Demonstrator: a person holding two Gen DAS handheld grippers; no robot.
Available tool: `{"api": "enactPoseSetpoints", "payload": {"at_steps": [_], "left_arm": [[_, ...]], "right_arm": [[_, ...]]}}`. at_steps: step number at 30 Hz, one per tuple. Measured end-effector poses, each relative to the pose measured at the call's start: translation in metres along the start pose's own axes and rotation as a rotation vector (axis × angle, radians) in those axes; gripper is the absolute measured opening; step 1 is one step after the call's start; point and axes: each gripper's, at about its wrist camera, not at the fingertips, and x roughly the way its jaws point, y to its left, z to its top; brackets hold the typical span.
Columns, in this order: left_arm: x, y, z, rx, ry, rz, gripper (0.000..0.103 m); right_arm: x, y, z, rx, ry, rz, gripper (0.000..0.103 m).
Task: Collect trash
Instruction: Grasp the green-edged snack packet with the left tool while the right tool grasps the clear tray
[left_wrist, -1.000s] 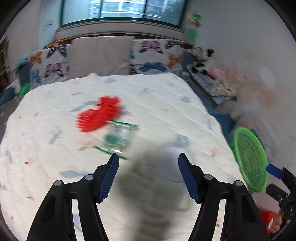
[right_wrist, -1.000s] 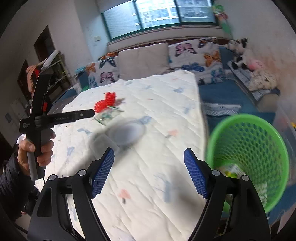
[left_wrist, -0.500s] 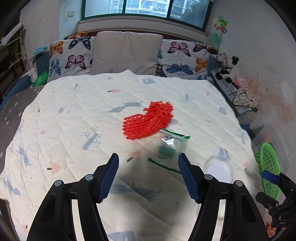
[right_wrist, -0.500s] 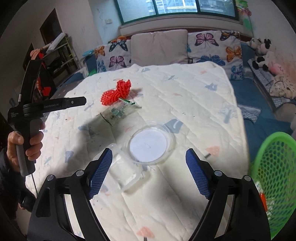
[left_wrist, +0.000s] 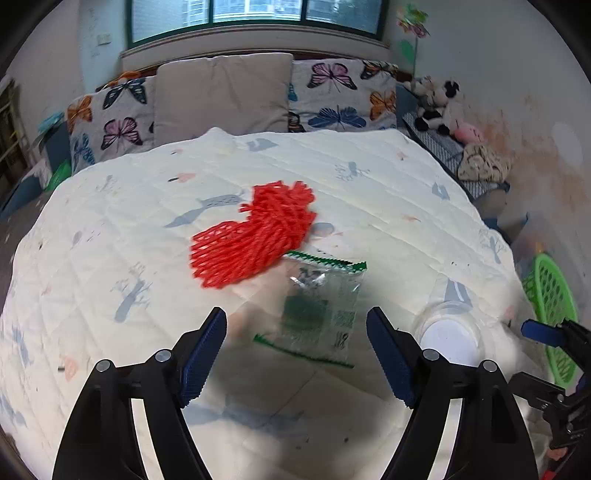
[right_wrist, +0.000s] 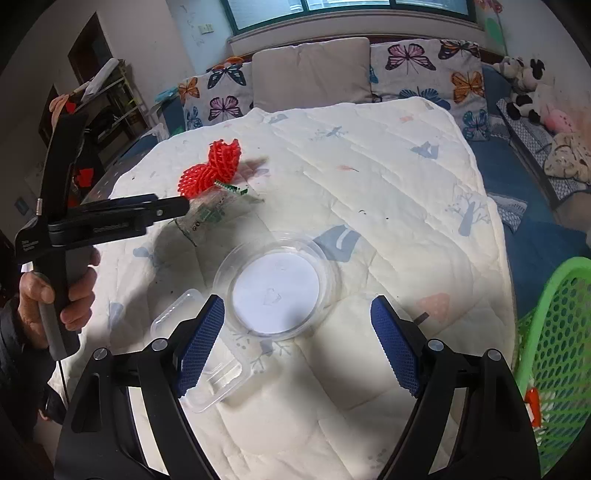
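Left wrist: left tongs (left_wrist: 295, 341) wide over clear wrapper (left_wrist: 319, 312) | right tongs (right_wrist: 297, 341) wide, empty, beside round lid (right_wrist: 275, 284)

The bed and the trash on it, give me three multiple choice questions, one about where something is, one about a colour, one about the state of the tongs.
1. Where is the red foam net relative to the clear wrapper?
A. Touching its far edge
B. Inside the basket
C. Under the round lid

2. What colour is the basket beside the bed?
A. Blue
B. Green
C. White

3. How are the right tongs?
A. Shut on the round lid
B. Shut on the small tub
C. Open, holding nothing

Answers:
1 A: the net lies against the wrapper's green-edged top.
2 B: its mesh wall is bright green.
3 C: the blue pads stand wide apart, with the round lid lying on the quilt between and beyond them.
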Motion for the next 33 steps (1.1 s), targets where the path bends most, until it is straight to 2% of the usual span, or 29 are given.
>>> {"api": "enactPoseSetpoints", "payload": {"at_steps": [5,8,11,16,17,20,25,33], "left_arm": [[0.018,-0.008,0.003,0.035,0.025,0.006,0.078],[0.028,-0.004,0.003,0.017,0.044,0.008,0.076],[0.035,0.000,0.001,-0.009,0.060,-0.010,0.065],[0.036,-0.001,-0.004,0.009,0.070,-0.035,0.043],[0.035,0.000,-0.005,0.006,0.068,-0.035,0.041],[0.028,0.002,-0.007,0.012,0.054,-0.027,0.039],[0.009,0.007,-0.012,0.010,0.021,-0.030,0.037],[-0.018,0.018,-0.021,-0.015,-0.014,-0.031,0.037]], "right_arm": [[0.007,-0.003,0.000,0.004,0.011,0.009,0.081],[0.010,-0.004,0.000,0.005,0.019,0.014,0.081],[0.013,-0.005,0.001,0.002,0.022,0.020,0.081],[0.018,-0.003,0.003,0.000,0.025,0.033,0.081],[0.019,-0.002,0.004,-0.001,0.026,0.035,0.082],[0.024,0.003,0.005,-0.011,0.034,0.039,0.086],[0.029,0.013,0.006,-0.029,0.036,0.037,0.087],[0.009,0.035,-0.010,-0.095,0.025,0.091,0.087]]}}
